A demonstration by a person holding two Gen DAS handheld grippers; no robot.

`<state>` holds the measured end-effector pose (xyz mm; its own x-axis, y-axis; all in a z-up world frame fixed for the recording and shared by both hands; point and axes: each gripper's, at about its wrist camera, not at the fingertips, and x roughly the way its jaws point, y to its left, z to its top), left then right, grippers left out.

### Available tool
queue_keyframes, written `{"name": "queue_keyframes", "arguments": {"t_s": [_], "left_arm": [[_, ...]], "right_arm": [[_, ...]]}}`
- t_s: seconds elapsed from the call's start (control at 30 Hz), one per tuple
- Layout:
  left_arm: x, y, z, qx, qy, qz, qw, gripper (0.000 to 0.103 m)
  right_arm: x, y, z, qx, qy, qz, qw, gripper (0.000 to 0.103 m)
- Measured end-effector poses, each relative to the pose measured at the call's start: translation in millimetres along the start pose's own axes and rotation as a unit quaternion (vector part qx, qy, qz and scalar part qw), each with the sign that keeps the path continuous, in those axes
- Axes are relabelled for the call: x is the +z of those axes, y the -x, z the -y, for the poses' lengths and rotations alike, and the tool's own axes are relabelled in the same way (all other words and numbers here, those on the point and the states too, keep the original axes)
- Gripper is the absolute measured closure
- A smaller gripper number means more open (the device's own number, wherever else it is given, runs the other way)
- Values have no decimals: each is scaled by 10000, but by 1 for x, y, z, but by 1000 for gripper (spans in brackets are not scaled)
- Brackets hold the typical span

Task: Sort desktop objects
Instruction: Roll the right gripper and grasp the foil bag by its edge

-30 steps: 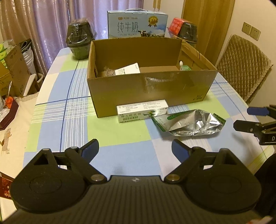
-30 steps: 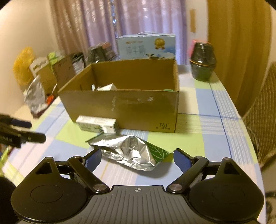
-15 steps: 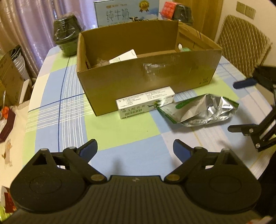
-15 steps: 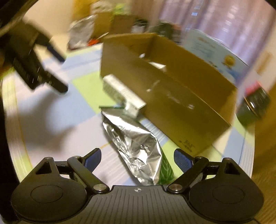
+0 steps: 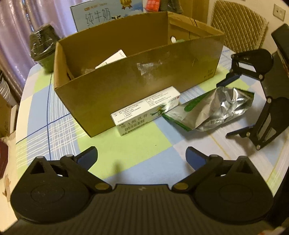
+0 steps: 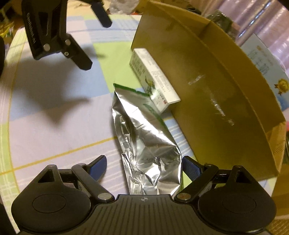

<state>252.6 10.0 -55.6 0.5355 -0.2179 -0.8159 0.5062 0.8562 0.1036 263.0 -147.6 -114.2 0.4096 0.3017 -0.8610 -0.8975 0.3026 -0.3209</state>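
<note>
The right hand-held gripper (image 6: 144, 167) is spread wide & sits low, w/ the crinkly silver bag (image 6: 144, 141) lying right between its two blue-tipped fingers (image 6: 191, 167). The fingers aren't squeezing yet; the bag's end just fills the gap, one finger on each side. I think that's the step now: get lined up, then pinch the bag. The bag lies flat on the checked tabletop (image 6: 54, 126), just in front of the big brown cardboard box (image 6: 216, 86), & its green end touches or sits under the white & green medicine box (image 6: 153, 77); can't tell which. That small box rests against the big box's front wall. The big box is open on top, prob. so things can be dropped in. A white packet (image 5: 112, 59) & a few bits are inside already, so I guess 2 things are left out here. The left hand-held gripper (image 5: 141, 155) is wide open too, holding nothing, up over bare tabletop & facing the medicine box, maybe waiting its turn. The bag is thin & floppy, so it could slip or fold when pinched, & it may drag the small box along. A blue milk carton (image 5: 101, 16) & a dark pot (image 5: 43, 48) stand behind, out of the way.
</note>
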Motion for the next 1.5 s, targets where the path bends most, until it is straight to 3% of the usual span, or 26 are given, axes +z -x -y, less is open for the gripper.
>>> {"name": "queue_keyframes", "arguments": {"t_s": [0.07, 0.17, 0.3, 0.77, 0.97, 1.33, 1.47, 1.5], "left_arm": [[0, -5, -1, -27, -155, -22, 9999, 1], [-1, -13, -3, -68, -292, -67, 9995, 1], [-2, -23, -4, -138, -416, -103, 9990, 1], [9, -46, -13, -331, -673, -64, 9972, 1], [16, -54, -15, -751, -668, 39, 9949, 1], [12, -55, -14, -811, -471, 12, 9956, 1], [4, -41, -3, -958, -581, -96, 9937, 1], [0, -36, 4, -1018, -640, -114, 9927, 1]], "right_arm": [[1, -2, 5, 67, -96, 43, 9999, 17], [4, -4, 8, 0, -195, 72, 9998, 38], [5, -1, 12, -39, -276, 91, 9996, 49], [-16, 19, 29, -470, -555, -113, 9973, 52], [-3, 11, 31, -453, -396, -78, 9982, 52], [0, 8, 28, -390, -290, -62, 9988, 52], [-1, 19, 22, -244, -234, 33, 9994, 58], [-1, 23, 18, -215, -201, 54, 9996, 64]]}}
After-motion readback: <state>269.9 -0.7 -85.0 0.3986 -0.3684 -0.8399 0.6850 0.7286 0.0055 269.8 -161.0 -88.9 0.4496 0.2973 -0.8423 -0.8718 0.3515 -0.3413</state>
